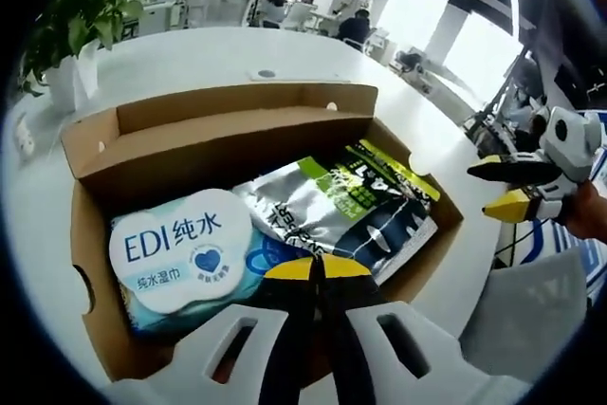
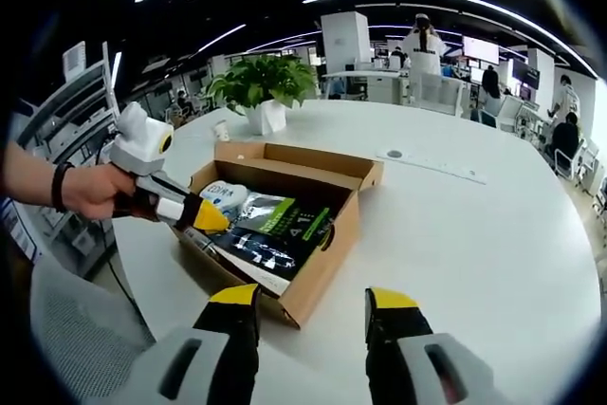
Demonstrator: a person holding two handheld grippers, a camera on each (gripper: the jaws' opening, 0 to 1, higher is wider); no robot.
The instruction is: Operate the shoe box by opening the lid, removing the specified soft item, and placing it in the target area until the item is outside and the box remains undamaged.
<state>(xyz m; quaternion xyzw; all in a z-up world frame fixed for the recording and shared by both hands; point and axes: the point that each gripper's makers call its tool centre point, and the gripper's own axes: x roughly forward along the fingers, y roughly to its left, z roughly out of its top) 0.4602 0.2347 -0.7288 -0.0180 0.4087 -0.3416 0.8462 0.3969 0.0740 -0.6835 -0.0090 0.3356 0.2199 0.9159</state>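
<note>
Here the soft item — taken to be the wet-wipes pack (image 1: pixel 180 258), pale blue with a white label flap — lies flat in the shoe box (image 1: pixel 228 130), at the end nearest the left tool. As a judgement, it is light, pliant and film-wrapped, so somewhat slippery; it should yield under a pinch rather than resist. A raised edge or corner of the wrapper looks the best purchase, since the broad label face offers nothing to grip.

Beside it, touching or slightly overlapping, lies a silver, green and black foil pouch (image 1: pixel 351 211), which takes up the rest of the box floor. The lid (image 1: pixel 242 101) is already folded back and stands along the far wall. The cardboard is thin; pressing on a wall could crease it.

The left tool (image 1: pixel 318 267) hovers low over the near wall with its yellow-tipped jaws pressed together, holding nothing. The right tool (image 2: pixel 311 303) stands off from the box above the white table (image 2: pixel 455 234), jaws spread and empty.

In the right gripper view a hand (image 2: pixel 90 189) carries the left tool; a potted plant (image 2: pixel 261 87) stands beyond the box.
</note>
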